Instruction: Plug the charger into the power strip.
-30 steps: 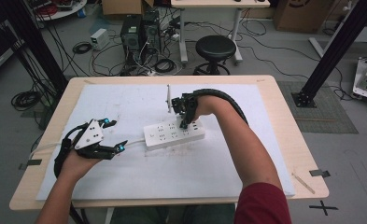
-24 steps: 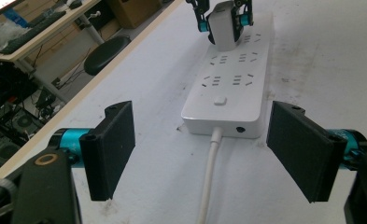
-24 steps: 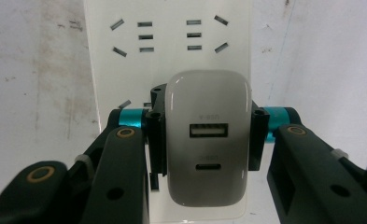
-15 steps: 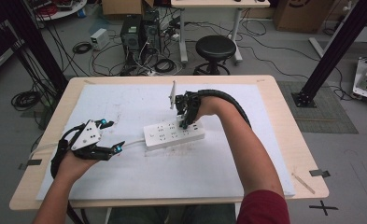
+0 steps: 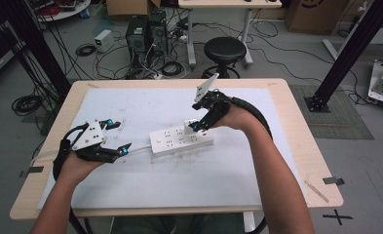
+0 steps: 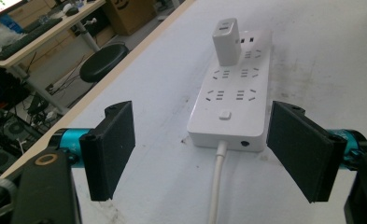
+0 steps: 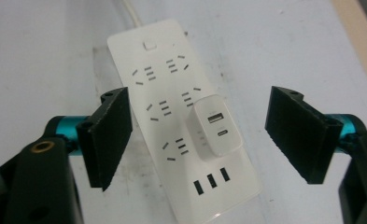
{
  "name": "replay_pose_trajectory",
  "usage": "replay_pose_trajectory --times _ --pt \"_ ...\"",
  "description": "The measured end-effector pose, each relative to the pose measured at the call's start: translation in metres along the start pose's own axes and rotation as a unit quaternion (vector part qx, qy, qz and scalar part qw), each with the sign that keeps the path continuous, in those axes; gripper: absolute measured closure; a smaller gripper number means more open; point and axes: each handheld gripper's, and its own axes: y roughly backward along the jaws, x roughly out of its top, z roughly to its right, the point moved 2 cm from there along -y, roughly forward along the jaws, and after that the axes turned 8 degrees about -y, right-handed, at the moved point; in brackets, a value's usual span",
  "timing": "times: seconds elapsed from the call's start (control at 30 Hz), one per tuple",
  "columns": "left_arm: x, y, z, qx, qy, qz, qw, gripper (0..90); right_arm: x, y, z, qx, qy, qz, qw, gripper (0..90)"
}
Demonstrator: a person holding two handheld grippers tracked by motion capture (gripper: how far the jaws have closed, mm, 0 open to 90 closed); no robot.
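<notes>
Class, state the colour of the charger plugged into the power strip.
White, like the strip under it; the charger shows best in the right gripper view.

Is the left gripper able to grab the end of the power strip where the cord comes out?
Probably yes. The left gripper is open and faces that end of the power strip, with bare table between. The cord runs between its jaws, so it might get pinched too.
</notes>
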Motion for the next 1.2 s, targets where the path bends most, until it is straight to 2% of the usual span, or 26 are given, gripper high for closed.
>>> replay_pose_trajectory --times 0.1,0.2,0.3,0.43,0.5,0.63,0.67,0.73,0.83,1.0,1.13,1.2 --pt "0.001 0.000 -0.004 -0.005 0.005 0.006 1.0000 23.6 -0.007 0.012 -0.006 -0.012 -0.030 0.033 0.9989 20.6" --pt "0.000 -0.001 -0.005 -0.013 0.009 0.013 0.9998 23.6 -0.018 0.024 -0.012 -0.022 -0.050 0.076 0.9956 20.1" --pt "-0.001 -0.002 -0.005 -0.021 0.010 0.015 0.9996 22.7 -0.033 0.033 -0.019 -0.036 -0.071 0.099 0.9919 20.0" --pt "-0.002 -0.005 -0.004 -0.027 0.017 0.023 0.9992 22.4 -0.056 0.042 -0.027 -0.045 -0.099 0.139 0.9843 19.8" --pt "-0.002 -0.005 -0.004 -0.028 0.018 0.025 0.9991 22.4 -0.065 0.045 -0.031 -0.053 -0.110 0.149 0.9813 19.8" --pt "-0.003 -0.006 -0.003 -0.032 0.019 0.025 0.9990 22.4 -0.076 0.049 -0.034 -0.056 -0.118 0.159 0.9787 19.8" --pt "-0.003 -0.007 -0.003 -0.032 0.020 0.024 0.9990 22.4 -0.084 0.051 -0.037 -0.054 -0.127 0.176 0.9747 19.8" --pt "-0.003 -0.007 -0.002 -0.033 0.023 0.025 0.9989 22.4 -0.089 0.053 -0.040 -0.058 -0.131 0.182 0.9727 19.8" --pt "-0.003 -0.006 -0.001 -0.034 0.023 0.023 0.9989 22.4 -0.097 0.052 -0.044 -0.061 -0.137 0.188 0.9706 19.8" --pt "-0.003 -0.007 0.001 -0.037 0.026 0.022 0.9988 22.4 -0.105 0.049 -0.046 -0.064 -0.144 0.190 0.9691 19.7" --pt "-0.002 -0.007 0.002 -0.037 0.025 0.021 0.9988 22.4 -0.104 0.046 -0.045 -0.060 -0.141 0.186 0.9706 19.8" --pt "-0.002 -0.007 0.001 -0.036 0.023 0.019 0.9989 22.4 -0.103 0.047 -0.045 -0.059 -0.143 0.185 0.9704 19.8"
